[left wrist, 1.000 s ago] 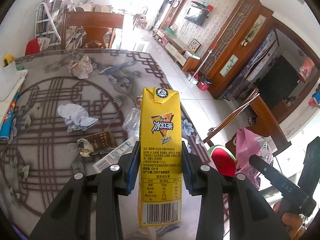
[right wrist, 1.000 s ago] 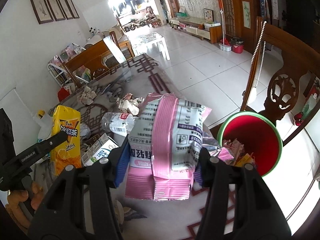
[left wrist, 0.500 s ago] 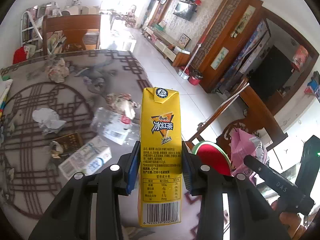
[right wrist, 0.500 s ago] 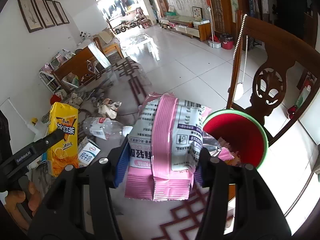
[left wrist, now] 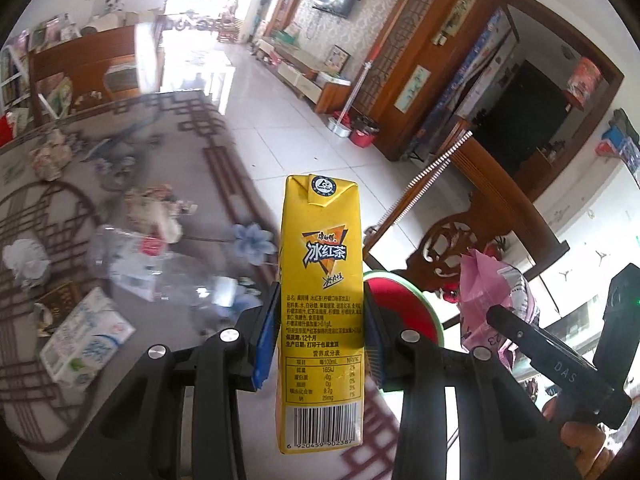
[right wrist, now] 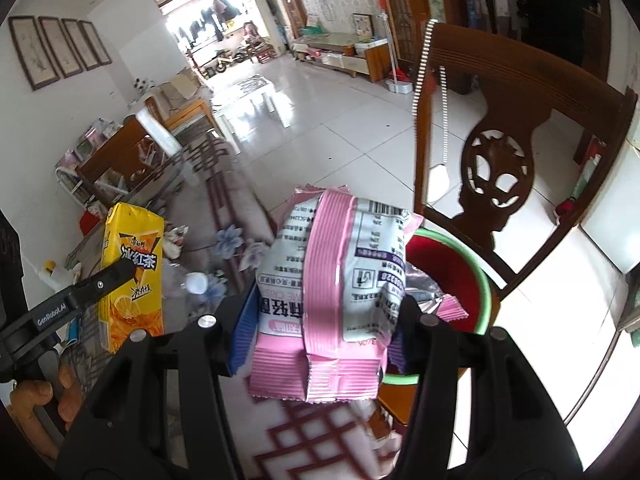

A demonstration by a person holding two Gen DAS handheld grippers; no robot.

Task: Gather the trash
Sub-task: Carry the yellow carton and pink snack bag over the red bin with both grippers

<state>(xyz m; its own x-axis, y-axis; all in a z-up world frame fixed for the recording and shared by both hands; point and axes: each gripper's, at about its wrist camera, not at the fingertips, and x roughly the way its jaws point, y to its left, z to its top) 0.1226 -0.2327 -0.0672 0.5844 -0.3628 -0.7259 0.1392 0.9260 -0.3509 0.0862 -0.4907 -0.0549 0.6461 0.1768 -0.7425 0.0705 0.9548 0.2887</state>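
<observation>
My left gripper (left wrist: 320,332) is shut on a tall yellow iced-tea carton (left wrist: 322,280), held upright above the table's right edge; the carton also shows in the right wrist view (right wrist: 134,276). My right gripper (right wrist: 324,320) is shut on a pink and white snack bag (right wrist: 332,280), also seen in the left wrist view (left wrist: 492,284). A red bin with a green rim (right wrist: 456,272) stands on a chair seat just beyond the table edge, behind both held items; it shows in the left wrist view too (left wrist: 396,300). It holds some wrappers.
On the patterned table (left wrist: 224,184) lie a clear plastic bottle (left wrist: 152,264), a white milk carton (left wrist: 86,340), crumpled paper (left wrist: 26,260) and other wrappers (left wrist: 156,208). A carved wooden chair back (right wrist: 500,160) rises behind the bin. Tiled floor lies beyond.
Both grippers have swung right toward the table edge with their loads still held. The bin and chair have come closer and more central; the table trash has slid left in view.
</observation>
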